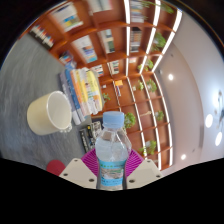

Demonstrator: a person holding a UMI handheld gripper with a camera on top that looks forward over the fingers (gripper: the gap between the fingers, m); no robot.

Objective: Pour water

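Clear plastic water bottle, blue cap: your gripper clamps it between both pink pads. White cup sits beyond, left of the bottle.

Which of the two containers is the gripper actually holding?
The clear plastic water bottle with a blue cap, clamped between the gripper fingers; the cream cup sits apart, beyond them.

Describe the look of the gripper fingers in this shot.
Little of the gripper shows: two pale, whitish fingers with angular tips, each bearing a magenta pad on its inner face. No cables, markings, hand or sleeve are visible.
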